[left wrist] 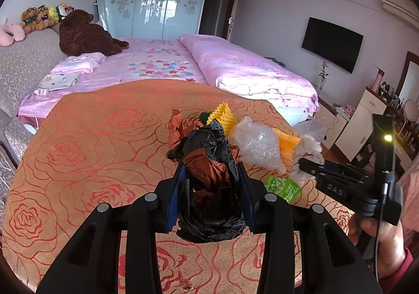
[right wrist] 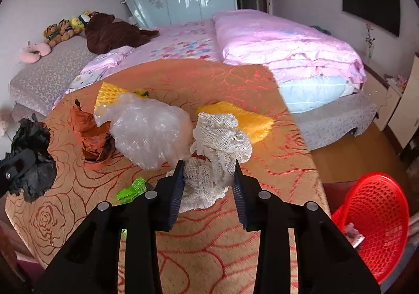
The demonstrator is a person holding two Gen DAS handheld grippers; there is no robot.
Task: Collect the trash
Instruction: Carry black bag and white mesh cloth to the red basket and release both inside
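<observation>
The left tongs (left wrist: 212, 170) reach forward low over the rose-patterned surface (left wrist: 91, 142), their two fingers clamped on a crumpled black plastic bag (left wrist: 209, 205) with brown paper (left wrist: 207, 170) bunched up inside the grip. The right tongs (right wrist: 208, 176) point the same way from the person's right hand (left wrist: 377, 236), fingers closed against a wad of white netting (right wrist: 220, 147) that sits on the surface. From the left wrist view only the tips of the right tongs show against the netting.

Loose trash lies just beyond both: a clear plastic bag (right wrist: 149, 131), yellow foam pieces (right wrist: 251, 118), a second brown paper scrap (right wrist: 91, 134) and a green wrapper (left wrist: 282, 186), the last partly hidden behind the right tongs' fingers. A red mesh basket (right wrist: 377, 218) stands off the surface's right edge, cut off by the frame; something small lies in it, possibly a wrapper.
</observation>
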